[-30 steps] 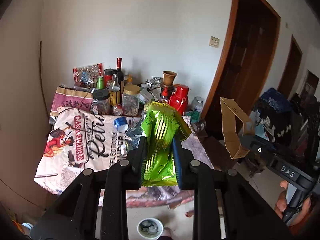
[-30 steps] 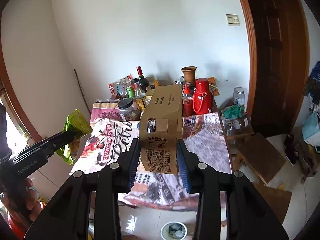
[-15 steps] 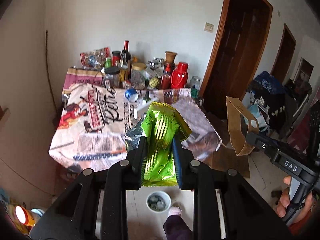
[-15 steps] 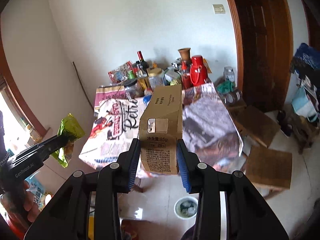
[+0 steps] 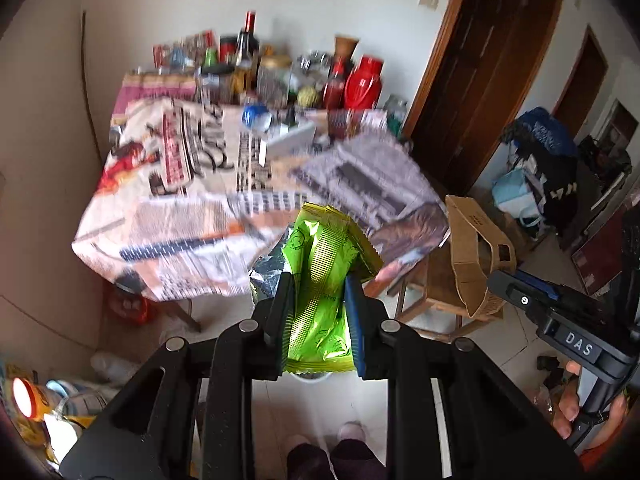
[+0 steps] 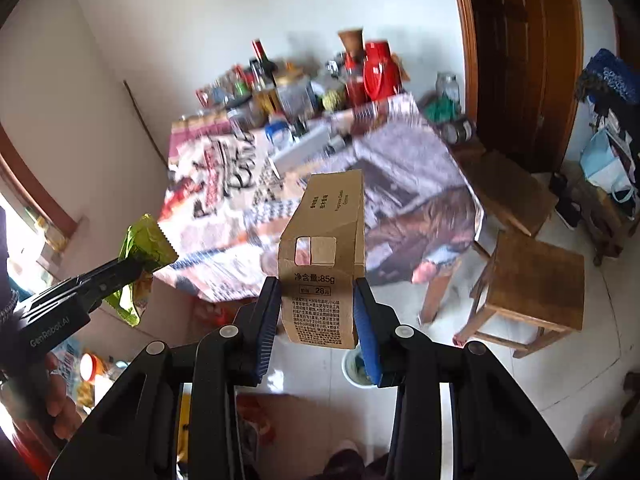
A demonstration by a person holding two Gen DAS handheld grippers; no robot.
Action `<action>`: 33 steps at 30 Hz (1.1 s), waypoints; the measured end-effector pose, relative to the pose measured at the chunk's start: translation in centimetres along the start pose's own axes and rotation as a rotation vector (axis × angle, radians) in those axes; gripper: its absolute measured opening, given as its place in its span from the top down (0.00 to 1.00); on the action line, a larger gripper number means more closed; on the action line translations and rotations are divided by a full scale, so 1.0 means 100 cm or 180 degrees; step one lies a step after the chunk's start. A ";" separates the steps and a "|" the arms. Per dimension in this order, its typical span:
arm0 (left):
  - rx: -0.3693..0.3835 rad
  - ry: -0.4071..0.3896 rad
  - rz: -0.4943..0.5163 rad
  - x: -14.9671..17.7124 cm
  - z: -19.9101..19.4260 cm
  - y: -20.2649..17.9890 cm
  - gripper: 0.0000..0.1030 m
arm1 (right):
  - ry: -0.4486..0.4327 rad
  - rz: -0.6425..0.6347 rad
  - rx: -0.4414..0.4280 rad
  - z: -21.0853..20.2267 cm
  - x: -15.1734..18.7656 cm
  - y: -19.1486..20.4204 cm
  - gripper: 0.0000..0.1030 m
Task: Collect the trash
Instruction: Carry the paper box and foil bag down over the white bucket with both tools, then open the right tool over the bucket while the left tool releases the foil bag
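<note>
Left wrist view is showing the left gripper point(image 5: 320, 304) pinching a green snack wrapper point(image 5: 326, 280) between its pads, the wrapper standing upright at the centre of the frame with its crimped top edge sticking up past the fingertips. Over at the right of that frame, the right gripper point(image 5: 486, 280) is clamping a brown cardboard box point(image 5: 472, 256), and a hand point(image 5: 576, 412) is gripping its handle at the lower right. Right wrist view is giving the box point(image 6: 324, 264) head on, squeezed between the two blue pads at centre frame, printed label facing the camera. At the left edge there, the left gripper point(image 6: 132, 268) is holding the wrapper point(image 6: 146, 248) out in the air. Behind both, filling the upper middle, the bench point(image 5: 168, 216) under its printed cloth is blurring, with bottles and a red flask point(image 5: 362, 84) crowding its far end. A small white bin point(image 6: 354, 364) is sitting on the floor just below the box.
</note>
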State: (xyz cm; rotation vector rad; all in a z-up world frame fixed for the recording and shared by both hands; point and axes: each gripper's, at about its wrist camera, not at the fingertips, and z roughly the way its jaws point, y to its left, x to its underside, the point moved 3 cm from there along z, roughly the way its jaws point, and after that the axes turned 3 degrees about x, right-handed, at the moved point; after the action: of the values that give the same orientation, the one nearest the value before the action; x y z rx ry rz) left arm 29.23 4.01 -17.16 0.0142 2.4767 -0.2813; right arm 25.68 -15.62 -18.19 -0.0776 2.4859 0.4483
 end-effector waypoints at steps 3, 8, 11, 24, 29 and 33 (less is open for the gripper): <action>0.0003 0.0110 -0.0093 0.012 0.034 0.002 0.77 | 0.0153 -0.0029 -0.0004 0.023 0.009 -0.013 0.67; -0.0033 0.0355 -0.0284 0.041 0.106 0.011 0.77 | 0.0415 -0.0227 0.0046 0.076 0.030 -0.033 0.67; -0.0088 0.0499 -0.0364 0.069 0.152 0.018 0.77 | 0.0533 -0.0340 0.0049 0.109 0.046 -0.042 0.67; -0.0447 0.1080 -0.0752 0.203 0.339 0.080 0.77 | 0.1144 -0.0342 0.0010 0.287 0.165 -0.089 0.67; -0.0462 0.1112 -0.0897 0.235 0.393 0.100 0.77 | 0.1317 -0.0120 -0.0074 0.355 0.204 -0.103 0.67; -0.0500 0.1167 -0.0972 0.257 0.429 0.117 0.77 | 0.1300 -0.0079 -0.0035 0.404 0.224 -0.109 0.67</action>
State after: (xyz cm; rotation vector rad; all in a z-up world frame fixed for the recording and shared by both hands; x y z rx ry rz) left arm 35.37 5.13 -68.17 -0.4155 2.8577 -0.2265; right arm 31.62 -11.27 -65.05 -0.2243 2.8782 0.4738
